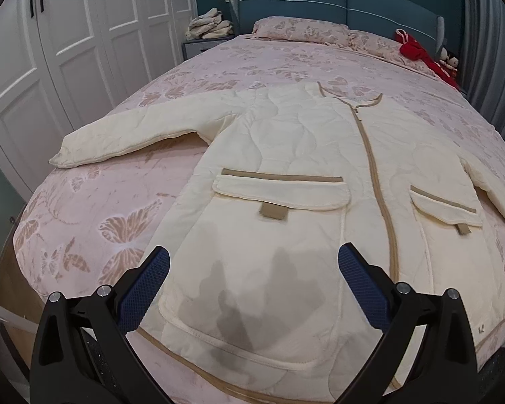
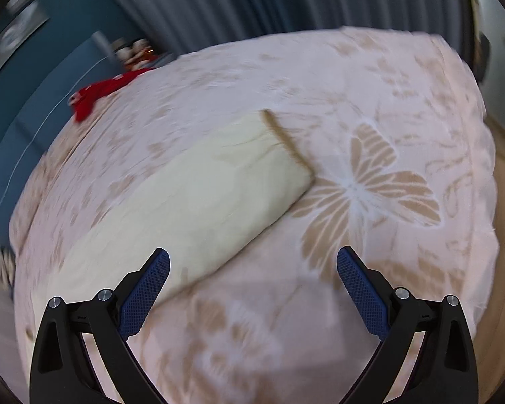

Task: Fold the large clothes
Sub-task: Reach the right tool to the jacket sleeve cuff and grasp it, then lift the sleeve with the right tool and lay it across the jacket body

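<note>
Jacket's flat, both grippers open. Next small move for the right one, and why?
Probably lower the right gripper onto the tan-trimmed cuff of the cream quilted jacket's sleeve and close, ready to fold it inward. The sleeve lies extended on the pink butterfly bedspread, nothing is held, and the jacket body is zipped and flat.

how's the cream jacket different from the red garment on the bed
The cream jacket lies spread flat, zipped, sleeves out, near the foot of the bed; the red garment sits crumpled by the pillows. The jacket looks far larger. Both lie on the pink butterfly bedspread, untouched by either claw.
</note>
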### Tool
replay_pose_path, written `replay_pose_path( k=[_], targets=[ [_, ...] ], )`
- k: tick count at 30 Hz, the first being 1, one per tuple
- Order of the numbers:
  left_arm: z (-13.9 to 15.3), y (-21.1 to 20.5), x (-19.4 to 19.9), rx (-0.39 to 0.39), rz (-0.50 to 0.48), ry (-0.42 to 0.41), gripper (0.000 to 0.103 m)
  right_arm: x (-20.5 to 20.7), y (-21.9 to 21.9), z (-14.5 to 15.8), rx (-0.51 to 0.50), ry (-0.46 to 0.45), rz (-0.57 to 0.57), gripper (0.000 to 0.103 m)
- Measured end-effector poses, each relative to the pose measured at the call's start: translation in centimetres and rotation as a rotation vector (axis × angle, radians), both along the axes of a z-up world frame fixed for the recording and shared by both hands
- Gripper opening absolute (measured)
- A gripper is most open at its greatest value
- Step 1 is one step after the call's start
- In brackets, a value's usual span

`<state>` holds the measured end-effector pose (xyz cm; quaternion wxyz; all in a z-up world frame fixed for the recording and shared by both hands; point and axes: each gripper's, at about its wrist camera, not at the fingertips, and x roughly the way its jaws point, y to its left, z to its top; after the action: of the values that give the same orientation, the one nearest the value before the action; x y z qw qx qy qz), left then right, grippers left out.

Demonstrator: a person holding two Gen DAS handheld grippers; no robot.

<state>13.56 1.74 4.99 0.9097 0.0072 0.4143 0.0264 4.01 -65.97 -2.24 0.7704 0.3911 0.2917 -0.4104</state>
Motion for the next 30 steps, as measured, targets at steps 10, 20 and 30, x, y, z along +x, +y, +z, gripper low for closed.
replay_pose_path(
  k=[10, 20, 30],
  targets=[
    [-0.5, 2.6, 1.6, -0.042, 0.068, 0.031, 0.098, 2.2, -4.1, -1.5, 0.050, -0.012, -0.041, 0.031],
    [0.4, 5.2, 2.4, -0.102, 0.108, -0.006, 0.098, 12.0, 7.5, 13.3, -0.162, -0.336, 0.378, 0.009],
    [1.7, 10.1, 2.5, -0.210, 0.172, -0.059, 0.098, 23.5, 34.2, 20.7, -0.160, -0.529, 1.040, 0.009]
  ],
)
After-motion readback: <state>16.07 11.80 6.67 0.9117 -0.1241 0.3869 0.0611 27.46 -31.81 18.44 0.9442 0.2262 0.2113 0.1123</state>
